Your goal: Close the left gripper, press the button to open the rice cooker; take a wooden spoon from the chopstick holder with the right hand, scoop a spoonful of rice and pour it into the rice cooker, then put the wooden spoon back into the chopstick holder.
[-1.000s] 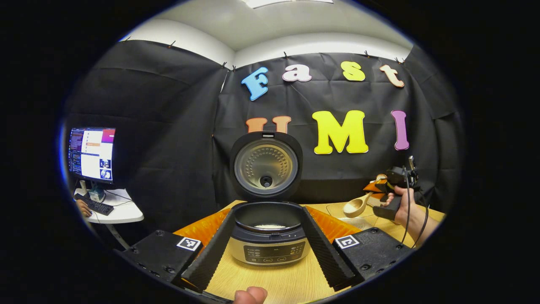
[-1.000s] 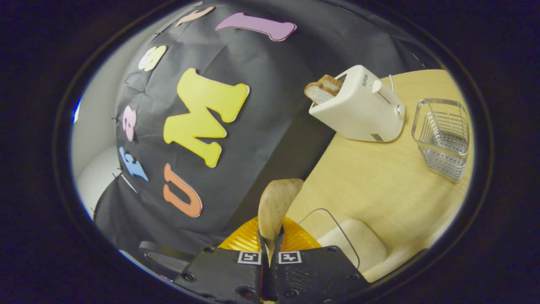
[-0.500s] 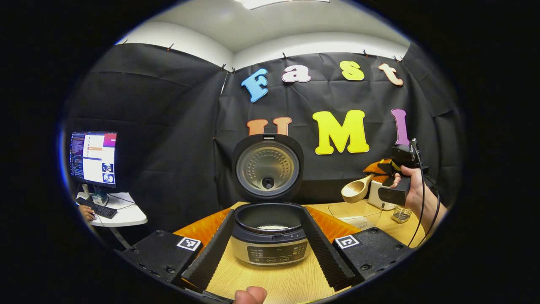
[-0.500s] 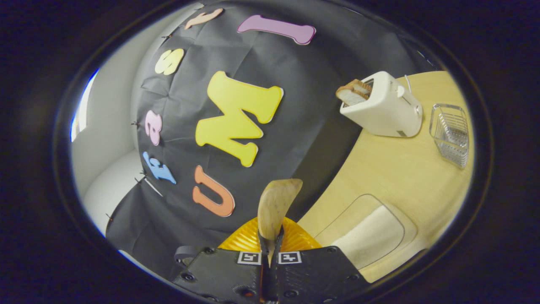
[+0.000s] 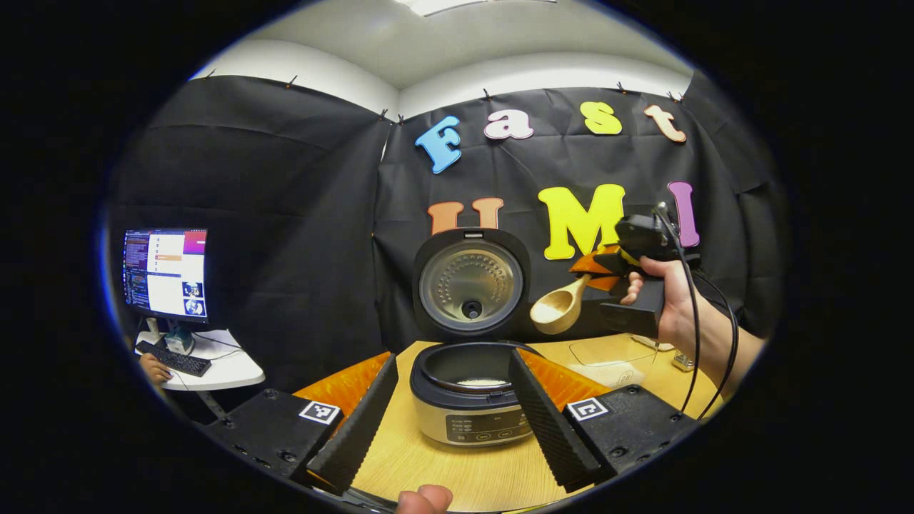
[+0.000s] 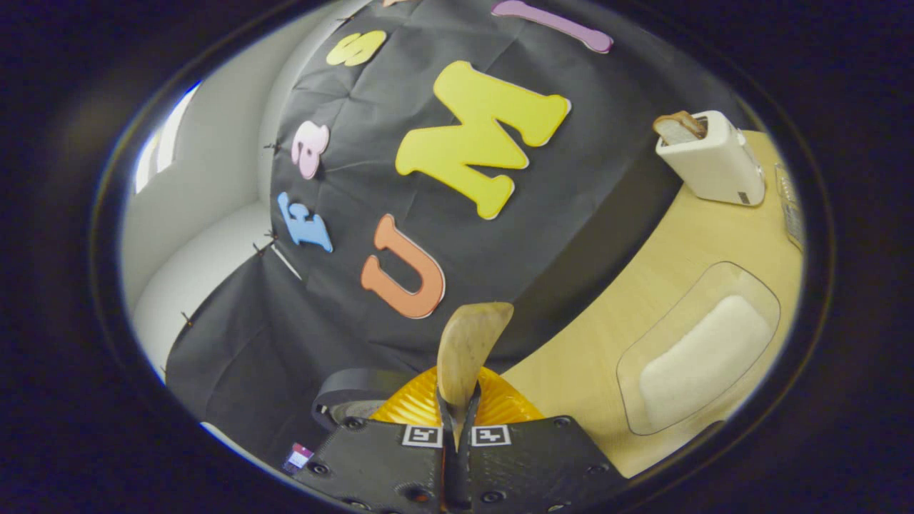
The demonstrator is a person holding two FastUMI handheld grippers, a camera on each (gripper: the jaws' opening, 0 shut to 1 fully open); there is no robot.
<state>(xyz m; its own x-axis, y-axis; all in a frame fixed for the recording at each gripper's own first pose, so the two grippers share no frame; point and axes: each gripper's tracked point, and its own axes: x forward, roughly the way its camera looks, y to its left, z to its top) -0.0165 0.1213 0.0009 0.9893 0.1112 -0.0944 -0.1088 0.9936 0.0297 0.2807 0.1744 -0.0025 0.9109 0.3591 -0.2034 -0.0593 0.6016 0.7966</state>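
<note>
- Done: the rice cooker stands on the counter with its lid raised; some rice lies in its pot.
- The left gripper has its jaws spread either side of the cooker.
- The right gripper pinches the wooden spoon by its handle, the bowl holding rice, high and just right of the lid.
- Left: pouring, then returning the spoon to the chopstick holder.

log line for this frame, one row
lid: open | right gripper: shut on wooden spoon, loaded, beside lid | left gripper: open

pot mouth: open above | raised lid: blocks behind
</note>
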